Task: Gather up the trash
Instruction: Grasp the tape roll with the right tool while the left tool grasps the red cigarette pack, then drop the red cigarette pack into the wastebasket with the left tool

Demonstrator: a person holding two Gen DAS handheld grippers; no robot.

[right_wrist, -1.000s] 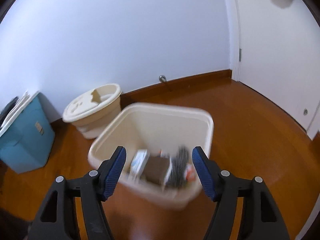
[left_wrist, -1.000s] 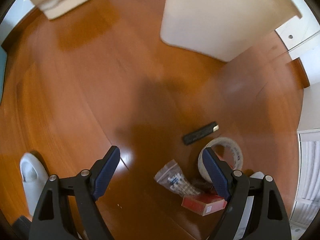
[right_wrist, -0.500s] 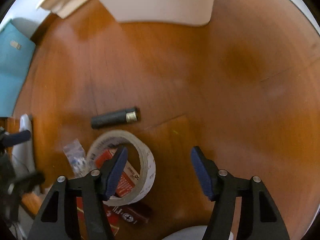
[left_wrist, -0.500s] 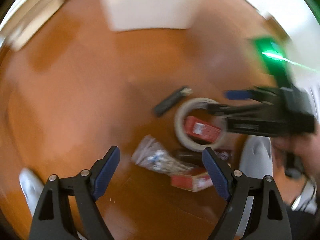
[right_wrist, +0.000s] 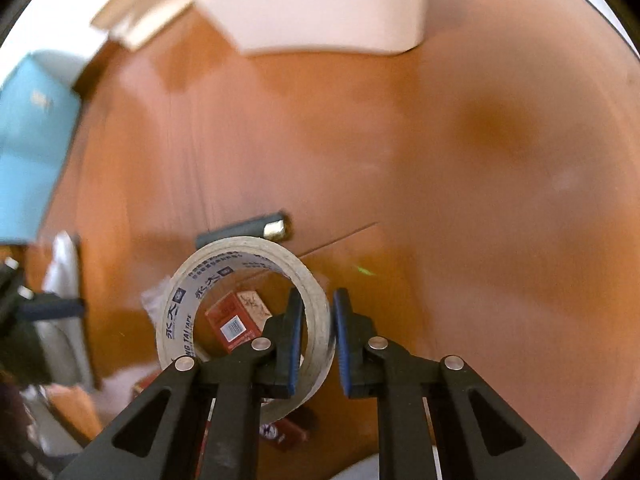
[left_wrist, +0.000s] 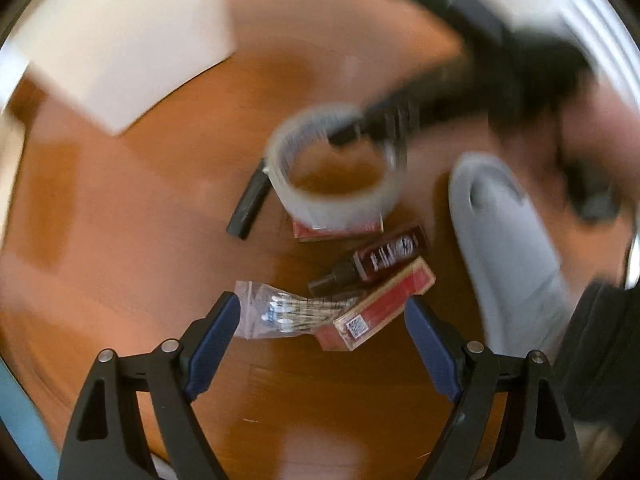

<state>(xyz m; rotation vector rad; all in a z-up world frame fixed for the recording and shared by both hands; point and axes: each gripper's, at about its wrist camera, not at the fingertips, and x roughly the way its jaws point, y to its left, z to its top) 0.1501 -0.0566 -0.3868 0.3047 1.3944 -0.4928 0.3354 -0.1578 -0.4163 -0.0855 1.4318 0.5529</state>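
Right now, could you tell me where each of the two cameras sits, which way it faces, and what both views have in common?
Left wrist: sits on the left hand-held gripper, looking straight down at the wooden floor; its open blue pads, a grey slipper and the other tool show.
Right wrist: sits on the right hand-held gripper, facing steeply down; its jaws have just been closing across the tape roll wall.
Shared: tape roll, black tube, red boxes, cream bin.

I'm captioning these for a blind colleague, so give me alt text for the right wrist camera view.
The right gripper has just been closing on the wall of a roll of tape, one finger inside the ring and one outside, above a wooden floor. A red box shows through the ring, and a dark tube lies just beyond.
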